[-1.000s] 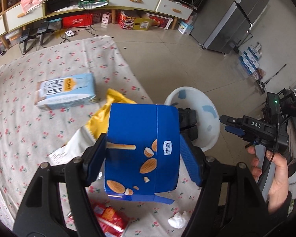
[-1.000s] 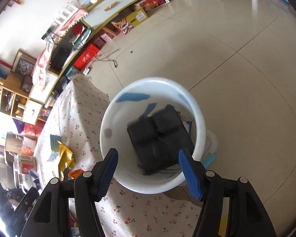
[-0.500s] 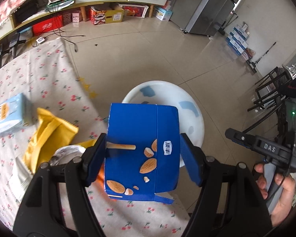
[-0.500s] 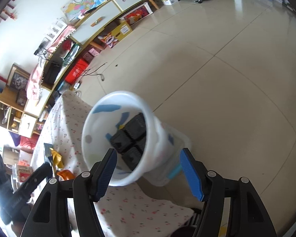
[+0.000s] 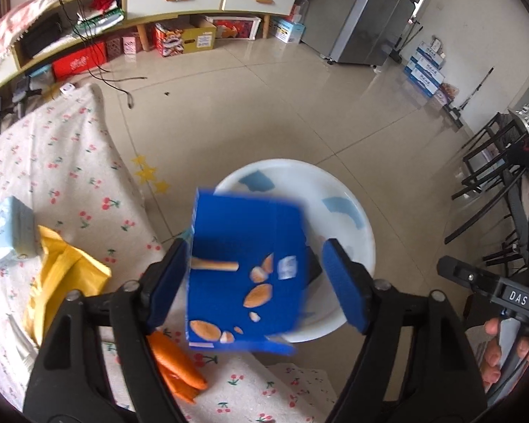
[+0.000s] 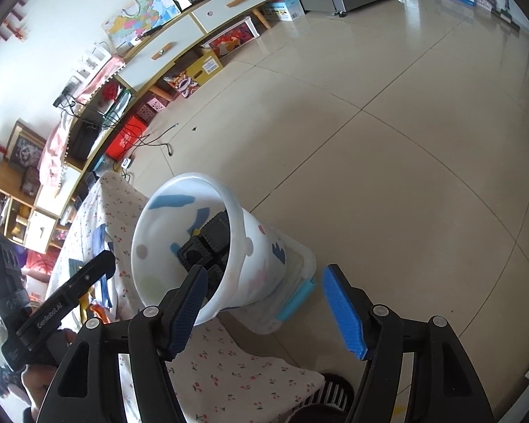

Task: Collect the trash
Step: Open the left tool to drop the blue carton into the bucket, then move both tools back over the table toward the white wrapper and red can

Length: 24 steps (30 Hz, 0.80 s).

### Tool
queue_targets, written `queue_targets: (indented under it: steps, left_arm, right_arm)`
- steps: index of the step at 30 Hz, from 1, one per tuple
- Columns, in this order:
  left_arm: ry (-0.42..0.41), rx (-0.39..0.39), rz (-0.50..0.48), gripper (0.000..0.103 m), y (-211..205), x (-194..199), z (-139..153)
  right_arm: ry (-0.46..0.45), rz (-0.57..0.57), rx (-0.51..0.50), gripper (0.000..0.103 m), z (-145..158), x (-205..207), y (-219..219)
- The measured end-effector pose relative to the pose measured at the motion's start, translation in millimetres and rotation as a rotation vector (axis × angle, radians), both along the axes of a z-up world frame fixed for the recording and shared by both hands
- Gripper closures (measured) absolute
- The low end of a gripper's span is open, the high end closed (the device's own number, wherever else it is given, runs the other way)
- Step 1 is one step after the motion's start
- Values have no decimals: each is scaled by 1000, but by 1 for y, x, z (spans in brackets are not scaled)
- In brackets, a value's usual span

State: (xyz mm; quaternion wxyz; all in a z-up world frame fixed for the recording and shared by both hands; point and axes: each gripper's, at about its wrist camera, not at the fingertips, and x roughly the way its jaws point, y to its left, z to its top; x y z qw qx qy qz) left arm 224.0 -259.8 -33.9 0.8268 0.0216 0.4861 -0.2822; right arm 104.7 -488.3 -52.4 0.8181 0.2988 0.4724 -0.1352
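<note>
Blue snack box (image 5: pixel 245 268), blurred, above the white bucket (image 5: pixel 363 232), long axis running away from the camera, slightly tilted. Left gripper (image 5: pixel 255 282) jaws spread wide, right pad clear of box. Right gripper (image 6: pixel 264 312) jaws wide, empty, beside bucket (image 6: pixel 250 264).

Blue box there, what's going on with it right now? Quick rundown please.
Left gripper open, blue box blurred between the jaws, over the white bin. Right gripper open, empty. Nothing in the way.

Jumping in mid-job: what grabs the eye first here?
The blurred blue snack box sits between the left gripper jaws, which stand wider than it, right above the white bin. The right gripper is open and empty beside the bin, which holds a black tray.
</note>
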Motion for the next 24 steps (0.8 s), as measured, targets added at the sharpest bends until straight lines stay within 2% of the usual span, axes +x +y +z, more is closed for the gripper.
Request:
queue_targets:
  steps: [3, 14, 18, 24]
  left_arm:
    - [-26, 19, 25, 11, 8, -5, 7]
    - [-51, 42, 118, 6, 70, -16, 24]
    - [-56, 66, 159, 6, 99, -21, 27]
    - [-55, 57, 213, 4, 147, -32, 32]
  right_arm:
    - [-2, 4, -7, 30, 1, 1, 2]
    - [-21, 56, -46, 29, 11, 6, 22]
    - [-22, 96, -72, 29, 15, 11, 38]
    - [-15, 142, -91, 28, 20, 21, 66]
